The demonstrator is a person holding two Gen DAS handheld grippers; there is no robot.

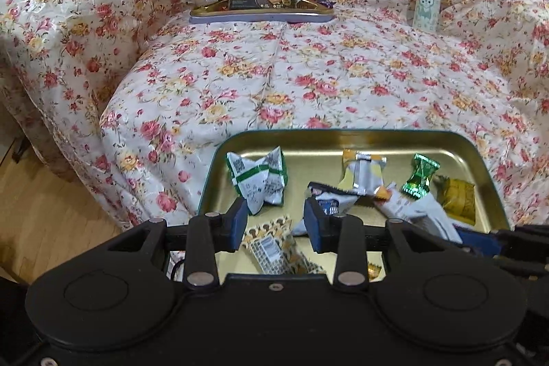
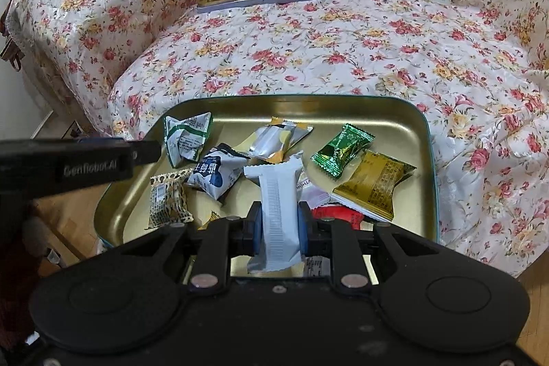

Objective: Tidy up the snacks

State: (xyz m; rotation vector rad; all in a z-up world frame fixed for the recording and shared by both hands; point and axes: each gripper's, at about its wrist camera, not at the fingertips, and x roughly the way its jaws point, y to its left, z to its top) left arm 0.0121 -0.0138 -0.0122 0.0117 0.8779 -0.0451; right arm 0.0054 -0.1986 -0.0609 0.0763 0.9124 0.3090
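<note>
Right gripper (image 2: 278, 230) clamps white snack packet (image 2: 278, 194) over tin (image 2: 430, 160).

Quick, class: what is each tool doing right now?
Left tool: open, holding nothing.
Right tool: shut on a white packet.

Soft, even indoor light, both views sharp

The gold tin (image 2: 425, 139) shows mild glare; the fisheye bends the edges, and the corners are dark
</note>
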